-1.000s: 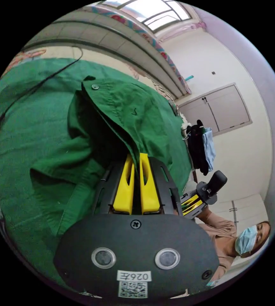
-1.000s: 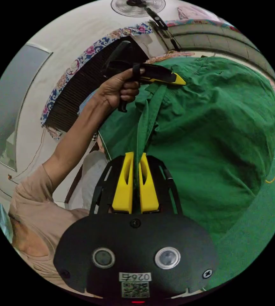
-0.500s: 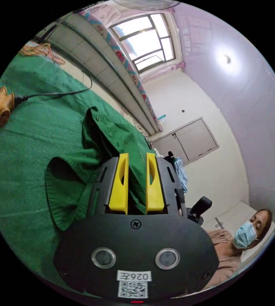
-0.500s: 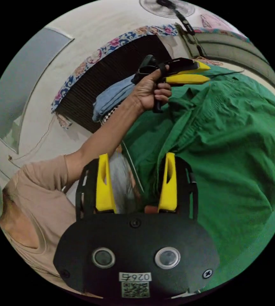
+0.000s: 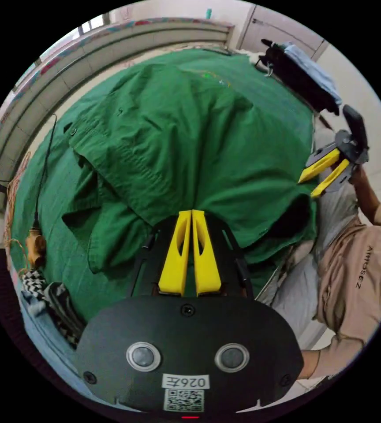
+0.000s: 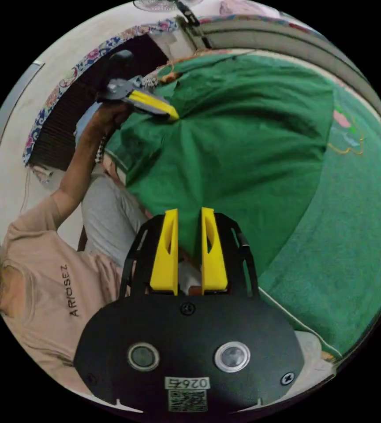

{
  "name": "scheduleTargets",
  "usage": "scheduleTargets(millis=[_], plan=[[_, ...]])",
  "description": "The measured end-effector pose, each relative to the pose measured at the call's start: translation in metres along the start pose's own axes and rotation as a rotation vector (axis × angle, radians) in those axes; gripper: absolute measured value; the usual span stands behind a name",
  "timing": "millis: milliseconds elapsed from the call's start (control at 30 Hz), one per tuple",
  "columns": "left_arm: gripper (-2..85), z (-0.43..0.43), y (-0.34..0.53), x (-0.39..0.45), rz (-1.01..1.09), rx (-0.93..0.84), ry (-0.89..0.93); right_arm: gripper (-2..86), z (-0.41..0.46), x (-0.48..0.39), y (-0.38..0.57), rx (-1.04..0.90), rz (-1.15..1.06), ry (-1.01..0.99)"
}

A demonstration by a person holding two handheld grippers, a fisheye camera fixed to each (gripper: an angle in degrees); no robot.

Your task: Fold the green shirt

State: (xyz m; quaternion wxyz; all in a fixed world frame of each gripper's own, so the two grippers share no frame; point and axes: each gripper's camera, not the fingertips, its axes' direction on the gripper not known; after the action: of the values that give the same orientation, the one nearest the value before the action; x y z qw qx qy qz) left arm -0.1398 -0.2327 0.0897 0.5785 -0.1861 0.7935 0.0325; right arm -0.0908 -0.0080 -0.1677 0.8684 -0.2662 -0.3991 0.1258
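**Left hand-held gripper pinches the hem while the right hangs parted at the edge**

Left hand-held gripper (image 5: pixel 192 216) has its yellow jaws pressed together on the near edge of the shirt (image 5: pixel 186 145) — a pinch that seems meant to pull the hem taut, since in the right gripper view creases fan out from its tip (image 6: pixel 171 115). The right hand-held gripper (image 6: pixel 186 220) has its jaws a little apart, with green cloth showing in the gap; I cannot tell whether they touch it. In the left gripper view it (image 5: pixel 313 186) sits just beside the shirt's other near corner, jaws parted.

Largest first: the bed (image 6: pixel 349 246), under a green cover with a flower stitched on it, carries everything. The shirt lies spread across it, back up as far as I can judge, one buttoned edge (image 5: pixel 72 131) and a sleeve (image 5: pixel 98 224) bunched on one side. Folding looks barely begun; the near hem is being set straight.

Room for moving: the cover past the shirt is bare toward the wall (image 5: pixel 67 66), so a fold away from the person has space. The near bed edge is tight — the person (image 6: pixel 54 282) sits against it. A cord (image 5: pixel 45 154) and a small brown thing (image 5: pixel 35 249) lie beside the bunched sleeve and could snag. Dark clothes (image 5: pixel 296 70) are piled at a far corner.
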Motion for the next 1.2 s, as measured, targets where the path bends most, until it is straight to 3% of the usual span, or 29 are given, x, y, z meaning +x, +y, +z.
scheduleTargets(millis=[67,133,267,300,367,433,500,600,733,800,1000,1133,1167,1200], plan=[[-0.9,-0.012,0.020,-0.012,-0.164,0.023,0.098,5.7,-0.007,-0.001,0.008,0.023,-0.013,-0.018],[-1.0,-0.031,0.034,0.003,-0.158,0.136,0.088,3.5,-0.017,-0.004,0.015,0.070,-0.026,0.007],[-1.0,-0.063,0.038,0.082,0.131,0.384,0.147,1.0,-0.030,0.014,0.019,0.144,0.074,0.118],[-1.0,-0.059,0.036,0.093,0.172,0.360,0.138,0.4,-0.016,0.023,0.016,0.027,0.090,0.151],[-0.9,-0.021,0.023,0.128,0.292,0.031,0.036,-0.3,-0.001,0.029,0.016,-0.091,0.071,0.123],[-0.8,0.006,0.020,0.135,0.280,-0.142,-0.069,-0.4,-0.008,0.030,0.021,-0.061,0.063,0.097],[-0.8,0.009,0.018,0.137,0.268,-0.149,-0.053,0.3,-0.026,0.036,0.033,0.037,0.092,0.068],[-0.8,-0.020,0.004,0.131,0.198,-0.017,0.008,4.9,-0.040,0.058,0.051,0.126,0.204,0.014],[-0.9,-0.069,-0.037,0.145,0.239,0.397,0.134,7.2,-0.037,0.082,0.068,0.176,0.295,-0.047],[-1.0,-0.062,-0.074,0.158,0.222,0.472,0.108,7.6,-0.029,0.093,0.069,0.185,0.322,-0.101],[-1.0,0.048,-0.206,0.187,0.193,0.100,-0.198,10.6,-0.053,0.087,0.098,0.368,0.394,0.063],[-1.0,0.094,-0.238,0.177,0.125,0.037,-0.212,11.9,-0.024,0.099,0.077,0.199,0.374,0.026],[-1.0,0.101,-0.240,0.170,0.082,0.053,-0.209,5.6,-0.024,0.096,0.075,0.199,0.385,0.132],[-1.0,0.105,-0.240,0.166,0.054,0.059,-0.222,1.7,-0.023,0.089,0.074,0.176,0.315,0.098]])
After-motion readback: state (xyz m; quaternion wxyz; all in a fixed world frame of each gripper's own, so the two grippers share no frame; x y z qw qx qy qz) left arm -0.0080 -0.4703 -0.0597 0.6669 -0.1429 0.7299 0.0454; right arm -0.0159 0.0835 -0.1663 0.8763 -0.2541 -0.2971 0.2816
